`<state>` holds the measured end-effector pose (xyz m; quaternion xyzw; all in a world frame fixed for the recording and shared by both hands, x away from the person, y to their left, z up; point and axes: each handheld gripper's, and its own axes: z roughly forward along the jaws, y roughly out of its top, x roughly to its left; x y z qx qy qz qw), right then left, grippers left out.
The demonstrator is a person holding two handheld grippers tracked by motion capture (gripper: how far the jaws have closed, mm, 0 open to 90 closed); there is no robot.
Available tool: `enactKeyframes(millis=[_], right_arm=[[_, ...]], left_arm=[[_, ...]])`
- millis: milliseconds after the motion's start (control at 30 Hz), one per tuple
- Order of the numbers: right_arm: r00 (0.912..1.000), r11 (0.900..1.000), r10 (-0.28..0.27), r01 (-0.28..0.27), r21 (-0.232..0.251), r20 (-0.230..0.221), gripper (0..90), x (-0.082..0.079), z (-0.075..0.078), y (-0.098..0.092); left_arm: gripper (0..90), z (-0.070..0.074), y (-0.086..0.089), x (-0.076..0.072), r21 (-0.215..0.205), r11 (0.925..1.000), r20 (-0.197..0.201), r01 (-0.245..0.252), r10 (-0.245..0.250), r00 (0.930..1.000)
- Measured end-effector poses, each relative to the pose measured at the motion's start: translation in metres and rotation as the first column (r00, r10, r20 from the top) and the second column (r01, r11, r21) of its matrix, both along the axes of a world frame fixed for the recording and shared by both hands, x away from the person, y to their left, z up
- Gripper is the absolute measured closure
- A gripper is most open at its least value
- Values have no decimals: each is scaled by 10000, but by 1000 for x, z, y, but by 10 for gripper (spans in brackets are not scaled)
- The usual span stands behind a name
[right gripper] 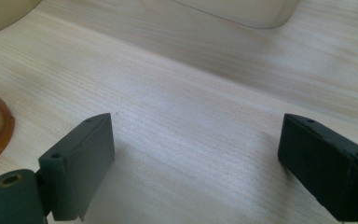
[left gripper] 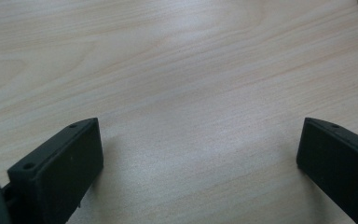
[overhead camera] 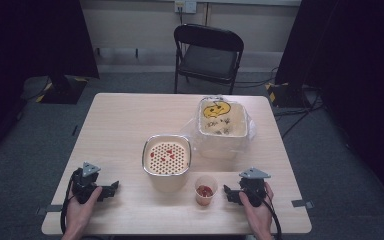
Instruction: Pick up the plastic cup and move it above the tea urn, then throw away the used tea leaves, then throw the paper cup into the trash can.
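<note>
Both grippers rest low on the table point(overhead camera: 125, 115), jaws spread wide with bare wood between them: left gripper point(overhead camera: 111, 189) at the near left, right gripper point(overhead camera: 228, 193) at the near right. A small clear cup point(overhead camera: 205, 190) holding something red stands just beside the right gripper's jaws, untouched. Beyond the cup sits a cream container with a perforated insert point(overhead camera: 166, 159), between the two grippers, and a bag-lined bin point(overhead camera: 223, 125) stands farther off.

A black folding chair point(overhead camera: 208, 55) stood beyond the far edge of the light wooden desk point(overhead camera: 120, 125), on grey carpet point(overhead camera: 40, 145). Dark curtains point(overhead camera: 25, 35) hung at both sides, a weighted stand base point(overhead camera: 62, 90) sat at the left, and a wall socket point(overhead camera: 185, 6) showed behind.
</note>
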<state>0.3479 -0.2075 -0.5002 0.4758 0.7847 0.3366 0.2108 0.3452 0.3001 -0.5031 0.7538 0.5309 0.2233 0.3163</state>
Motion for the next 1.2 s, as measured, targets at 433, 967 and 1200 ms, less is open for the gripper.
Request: enactKeyframes(millis=[433,967,1200], right_arm=[[9996,9995,-279,279,139,-7,129,-3,1,1],[9939,9924,976,-934,795,-508,162,-24,17,6],[9720,9715,2230,-2153,996,-739,204,-40,21,20]], left_arm=[[0,0,0,0,2,10000,0,1,-1,10000],[0,0,0,0,1,10000,2,-1,1,10000],[0,0,0,0,5,10000,4,-2,2,10000]])
